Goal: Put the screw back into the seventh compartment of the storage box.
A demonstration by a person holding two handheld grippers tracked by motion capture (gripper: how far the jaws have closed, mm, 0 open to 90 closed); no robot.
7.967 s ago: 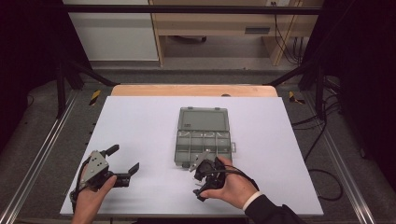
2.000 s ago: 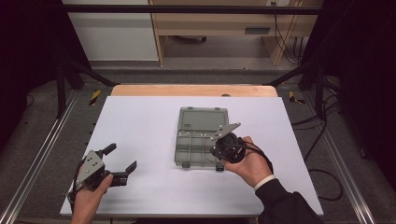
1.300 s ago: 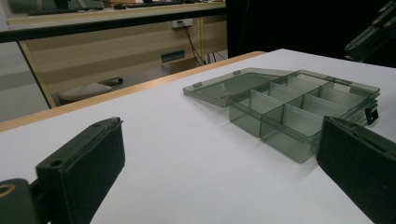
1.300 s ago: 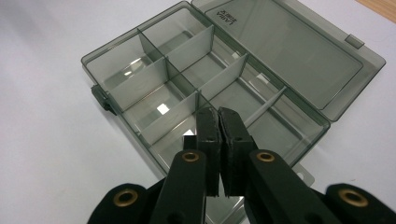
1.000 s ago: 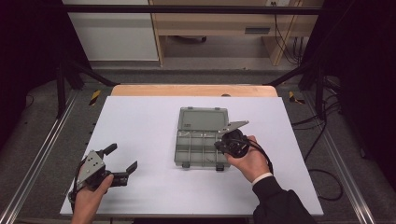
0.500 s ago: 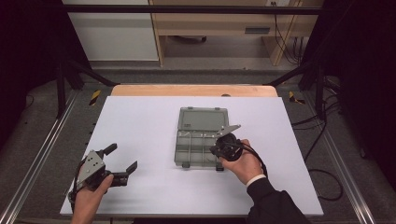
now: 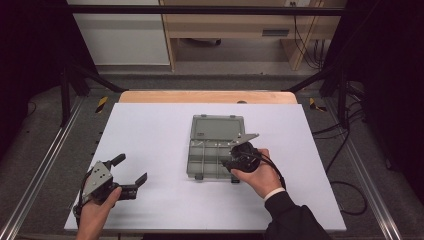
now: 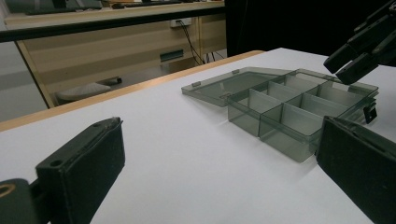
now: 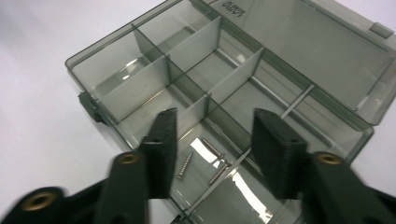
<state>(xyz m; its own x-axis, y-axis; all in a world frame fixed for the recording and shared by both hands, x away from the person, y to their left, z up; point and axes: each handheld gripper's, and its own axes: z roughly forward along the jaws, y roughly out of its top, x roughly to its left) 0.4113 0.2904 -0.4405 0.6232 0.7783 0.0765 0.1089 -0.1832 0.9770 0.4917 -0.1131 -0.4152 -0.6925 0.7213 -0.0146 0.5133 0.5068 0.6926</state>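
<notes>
I hold my right hand-held gripper (image 9: 212, 149) over the near right compartment of the open organizer box (image 7: 216, 146) on the tabletop (image 7: 150, 135). Its jaws have just been opening, and three screws (image 9: 205, 161) lie loose just below them, long axes running diagonally. My left hand-held gripper (image 7: 131, 172) rests apart, well left of the box.

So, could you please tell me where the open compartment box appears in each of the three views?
High view: compartment box at table centre, beside the right tongs.
Left gripper view: box right of centre, lid flat on its left.
Right gripper view: box under the open tongs.
Shared landmark: the flat-lying lid.
</notes>
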